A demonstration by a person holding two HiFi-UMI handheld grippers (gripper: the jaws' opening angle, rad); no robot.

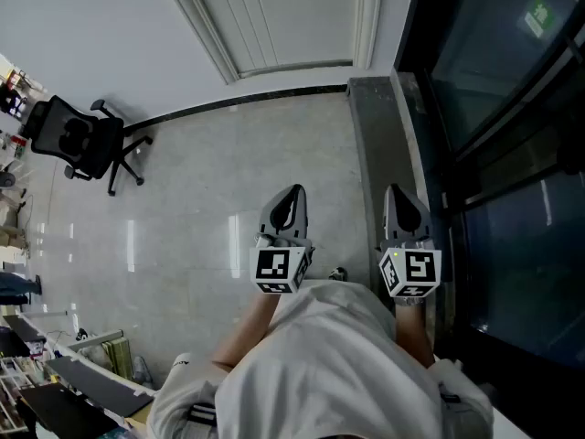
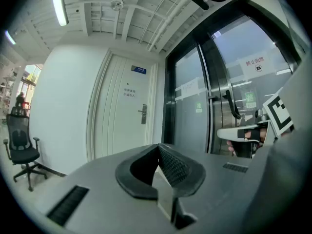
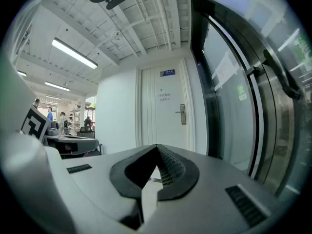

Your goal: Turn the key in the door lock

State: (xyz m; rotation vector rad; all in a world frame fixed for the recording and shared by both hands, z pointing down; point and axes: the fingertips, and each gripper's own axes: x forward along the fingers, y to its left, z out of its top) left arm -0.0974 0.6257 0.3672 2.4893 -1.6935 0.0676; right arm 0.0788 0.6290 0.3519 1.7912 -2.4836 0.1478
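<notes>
While both are held level, side by side over the tiled floor [image 1: 201, 199], the left gripper [image 1: 291, 195] has its jaws pressed together with nothing between them, and the right gripper [image 1: 400, 195] is likewise closed and empty. Ahead, well apart from both, stands the white door [image 3: 163, 111], its lock plate [image 3: 182, 114] near its right edge; any key there is too small to make out. A glass wall [image 1: 512, 154] runs along the right.

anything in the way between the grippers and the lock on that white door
Nothing visible does: open floor lies between the left gripper, the right gripper and the lock on the white door; the office chair stands off left.
</notes>
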